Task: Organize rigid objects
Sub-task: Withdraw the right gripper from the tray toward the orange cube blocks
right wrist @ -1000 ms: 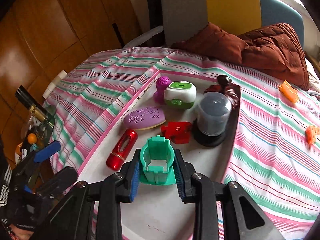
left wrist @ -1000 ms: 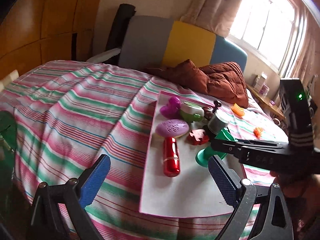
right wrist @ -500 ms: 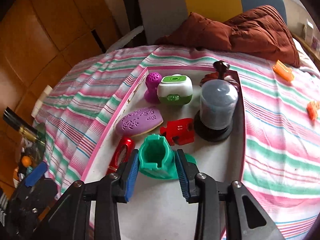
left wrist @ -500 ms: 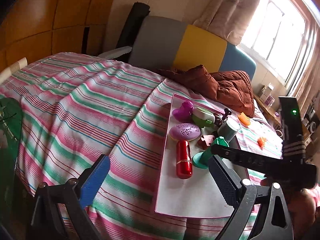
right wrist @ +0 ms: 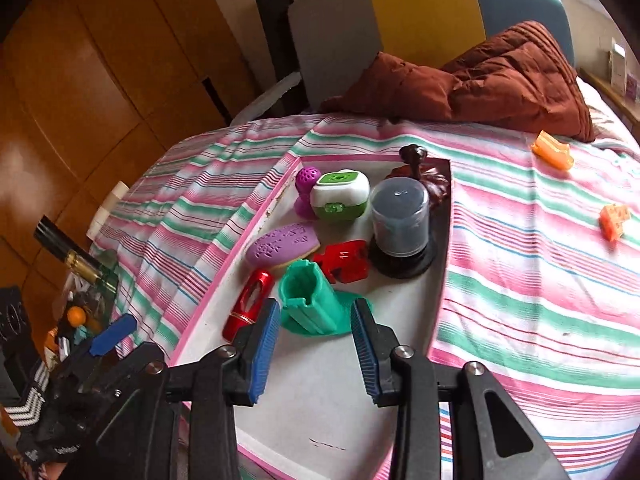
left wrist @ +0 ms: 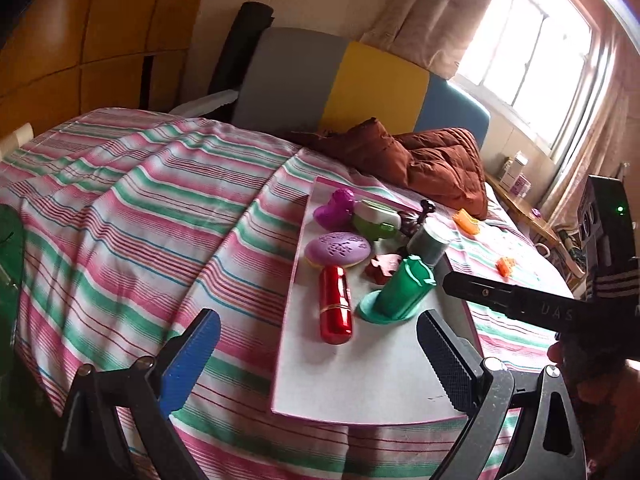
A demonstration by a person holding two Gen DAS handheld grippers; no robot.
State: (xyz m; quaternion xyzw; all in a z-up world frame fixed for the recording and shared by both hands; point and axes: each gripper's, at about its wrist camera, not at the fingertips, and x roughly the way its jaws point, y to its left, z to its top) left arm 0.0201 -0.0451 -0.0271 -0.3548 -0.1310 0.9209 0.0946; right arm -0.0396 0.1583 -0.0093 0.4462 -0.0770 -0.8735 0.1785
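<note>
Ribbed green plastic holder (right wrist: 310, 300) stands free (flared base); both grippers' jaws gape, right just opened.

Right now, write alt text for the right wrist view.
Open right tongs flank a green cup-shaped toy standing on a white board, pads clear of it. Behind it sit a red tube, purple oval and domed jar.

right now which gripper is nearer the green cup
Right. The right gripper sits just short of the green cup, open, pads clear. The left gripper hangs farther back, by the board's near edge.
</note>
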